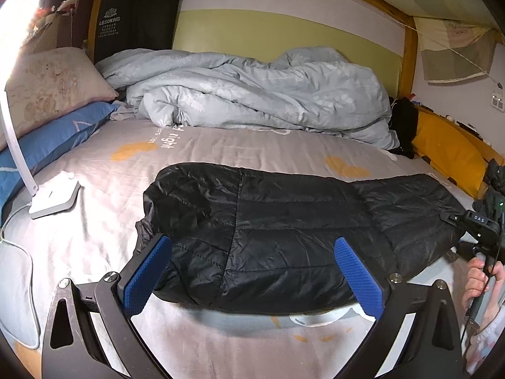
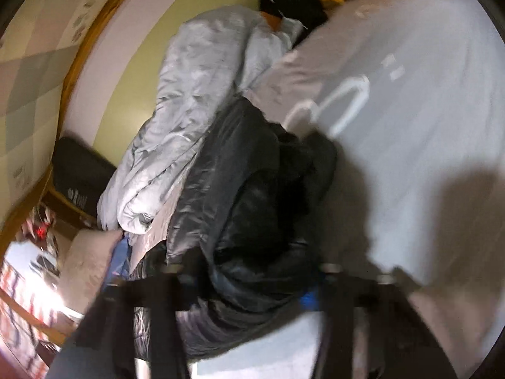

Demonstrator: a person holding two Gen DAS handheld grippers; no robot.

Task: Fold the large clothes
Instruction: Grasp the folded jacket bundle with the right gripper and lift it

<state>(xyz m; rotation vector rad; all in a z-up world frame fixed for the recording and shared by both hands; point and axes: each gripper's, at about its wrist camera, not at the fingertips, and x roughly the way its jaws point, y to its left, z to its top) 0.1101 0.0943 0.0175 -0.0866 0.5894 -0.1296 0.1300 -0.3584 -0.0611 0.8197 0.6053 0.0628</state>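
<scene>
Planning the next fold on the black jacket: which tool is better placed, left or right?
Probably left. The left tool is open, its blue pads straddling the near edge of the black puffer jacket on the bed sheet, clearly seen. The right tool is at the jacket too, but motion blur hides its state.

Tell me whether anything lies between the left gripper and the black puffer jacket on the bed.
Nothing visible does. The left gripper is open, its blue pads on either side of the black puffer jacket's near edge, with only the grey bedsheet below. The white lamp base sits off to the left, clear of it.
</scene>
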